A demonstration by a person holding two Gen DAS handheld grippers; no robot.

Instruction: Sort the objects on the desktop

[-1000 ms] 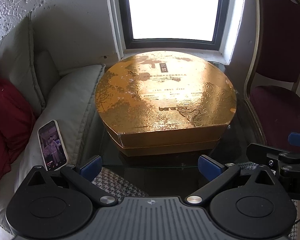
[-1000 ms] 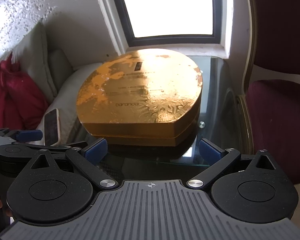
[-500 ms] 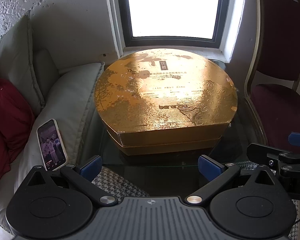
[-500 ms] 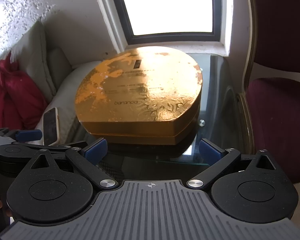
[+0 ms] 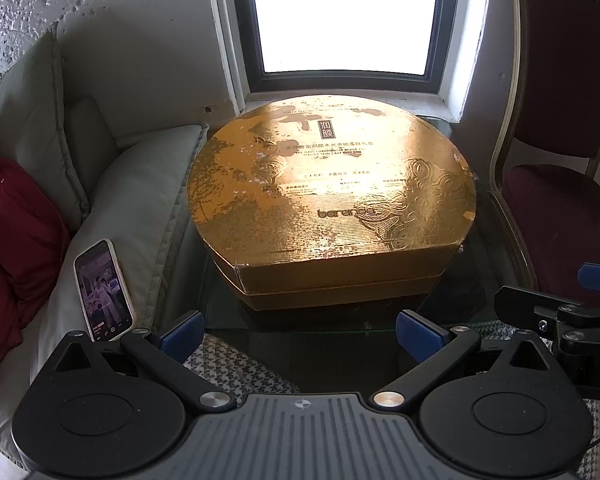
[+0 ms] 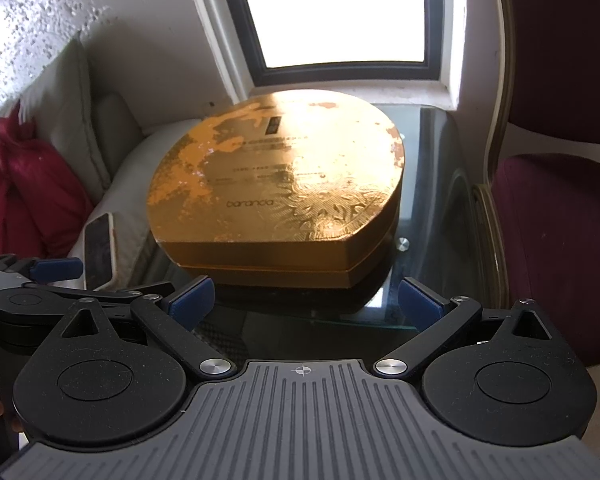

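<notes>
A large gold gift box point(image 5: 332, 200) with a closed lid fills most of the small glass table point(image 5: 488, 248); it also shows in the right wrist view as the gold box point(image 6: 276, 196) on the glass table point(image 6: 432, 184). My left gripper point(image 5: 300, 330) hangs open just before the table's near edge, nothing between its blue pads. My right gripper point(image 6: 306, 302) is open too, level with the near edge and empty. Each gripper shows at the side of the other's view.
A lit phone point(image 5: 103, 290) lies on the grey sofa cushion point(image 5: 140, 200) left of the table, beside a red pillow point(image 5: 16, 232). A dark red chair point(image 5: 560, 160) stands close on the right. A window sits behind the box. Houndstooth fabric point(image 5: 236, 368) lies below.
Both views have drifted slightly: the box sits a little higher and closer in the frames. Both grippers stay open and empty.
</notes>
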